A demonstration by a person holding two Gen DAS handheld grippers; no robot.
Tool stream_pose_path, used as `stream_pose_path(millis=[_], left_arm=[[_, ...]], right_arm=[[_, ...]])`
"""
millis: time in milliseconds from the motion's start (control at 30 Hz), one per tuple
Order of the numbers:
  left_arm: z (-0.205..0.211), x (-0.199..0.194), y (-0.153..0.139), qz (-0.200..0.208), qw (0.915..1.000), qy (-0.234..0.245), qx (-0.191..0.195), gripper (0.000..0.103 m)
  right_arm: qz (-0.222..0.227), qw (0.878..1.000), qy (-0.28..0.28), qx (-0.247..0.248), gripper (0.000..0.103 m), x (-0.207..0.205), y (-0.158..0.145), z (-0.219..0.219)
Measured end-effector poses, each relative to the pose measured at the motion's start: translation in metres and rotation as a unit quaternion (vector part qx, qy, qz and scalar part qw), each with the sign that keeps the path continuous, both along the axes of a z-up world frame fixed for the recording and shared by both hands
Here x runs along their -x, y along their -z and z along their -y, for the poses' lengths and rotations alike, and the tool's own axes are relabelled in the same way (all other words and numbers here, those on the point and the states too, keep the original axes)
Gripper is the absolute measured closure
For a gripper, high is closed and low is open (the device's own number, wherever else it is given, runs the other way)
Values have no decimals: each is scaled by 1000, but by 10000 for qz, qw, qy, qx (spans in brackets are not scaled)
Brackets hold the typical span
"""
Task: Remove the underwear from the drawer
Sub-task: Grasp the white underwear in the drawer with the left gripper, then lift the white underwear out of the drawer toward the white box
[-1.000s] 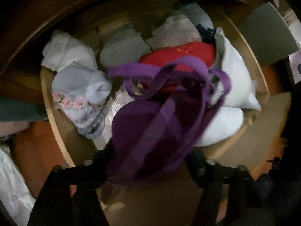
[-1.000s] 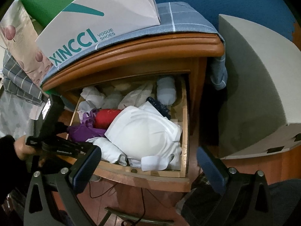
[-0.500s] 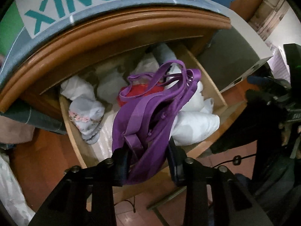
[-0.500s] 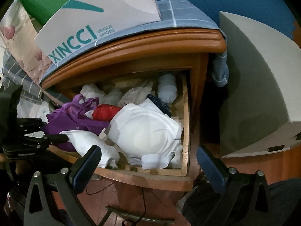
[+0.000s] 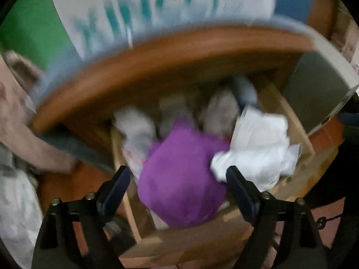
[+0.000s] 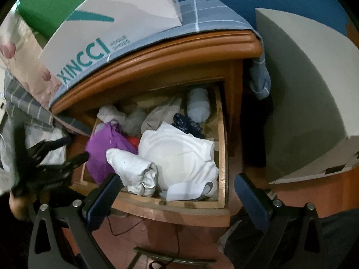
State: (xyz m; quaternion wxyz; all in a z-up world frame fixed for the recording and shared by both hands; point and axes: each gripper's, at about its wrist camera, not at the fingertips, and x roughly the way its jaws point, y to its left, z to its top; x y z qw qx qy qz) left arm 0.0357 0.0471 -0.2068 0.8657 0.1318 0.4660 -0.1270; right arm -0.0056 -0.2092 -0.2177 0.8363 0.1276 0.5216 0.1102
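Purple underwear (image 6: 105,150), crumpled in a soft heap, lies at the left front of the open wooden drawer (image 6: 221,148), beside a red garment (image 6: 134,142) and rumpled white pieces (image 6: 179,157).

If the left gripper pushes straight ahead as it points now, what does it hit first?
Probably the purple underwear, lying in the drawer between the left gripper's opening jaws; the blur hides its depth.
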Motion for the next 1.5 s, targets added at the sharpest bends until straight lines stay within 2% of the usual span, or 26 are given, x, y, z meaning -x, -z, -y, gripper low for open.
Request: stream_pose_path(millis=[33,67,100,133,200,233,333,400,533,567,633,667,700,767,867,933,1033,1200,1300,1400,1500], left_arm=[[7,8,-10,156,9995,238,156,1],[19,12,-16,169,9975,624,275,0],[31,11,-15,14,9956,906,225,0],[49,3,-7,-332,9928,1149,73,0],[65,-13,11,-866,9885,1230,158,1],[71,-22,23,-1098,9873,1134,189,1],[74,-47,59,-1782,9830,441,81,1],[74,-53,72,-1971,9800,195,212,1],[89,-54,96,-2304,9731,-22,-44,1],[89,-56,99,-2394,9709,-52,-27,3],[90,-56,103,-2517,9676,-16,207,31],[88,-56,103,-2544,9667,-47,270,37],[86,-55,100,-2493,9676,-54,383,42],[85,-50,88,-2318,9716,46,473,45],[80,-34,55,-1760,9829,113,538,46],[78,-21,35,-1352,9895,152,482,46],[76,0,12,-776,9966,189,182,46],[62,19,-24,-154,9996,106,221,46],[59,21,-57,286,9991,119,277,45],[48,31,-91,687,9965,74,461,45],[39,34,-119,914,9929,-12,755,45]], right_arm=[[-3,10000,18,-27,0,0,0,0],[-8,10000,25,-31,0,-1,1,-1],[-17,10000,13,-10,0,-2,1,-3],[-23,10000,-13,25,0,-1,2,-5],[-17,9999,-86,108,0,-1,2,-9],[11,9998,-119,156,0,0,1,-10],[58,9998,-93,148,0,3,0,-6],[75,10000,22,24,0,4,-1,2],[56,9981,313,-520,0,2,-2,18],[17,9978,332,-568,0,1,0,19],[-15,9980,323,-539,0,0,0,18],[9,9983,301,-508,0,1,-1,17],[42,9985,269,-478,0,2,-2,16],[57,9988,253,-421,0,2,-4,14],[27,9988,277,-402,0,2,-1,14],[53,9992,285,-271,0,2,-2,12],[75,9998,192,-31,0,1,-1,4],[178,9991,79,370,0,1,-2,-5],[238,9985,62,487,0,1,-3,-8],[270,9980,69,574,0,1,-3,-10],[295,9973,37,666,0,1,-3,-13]])
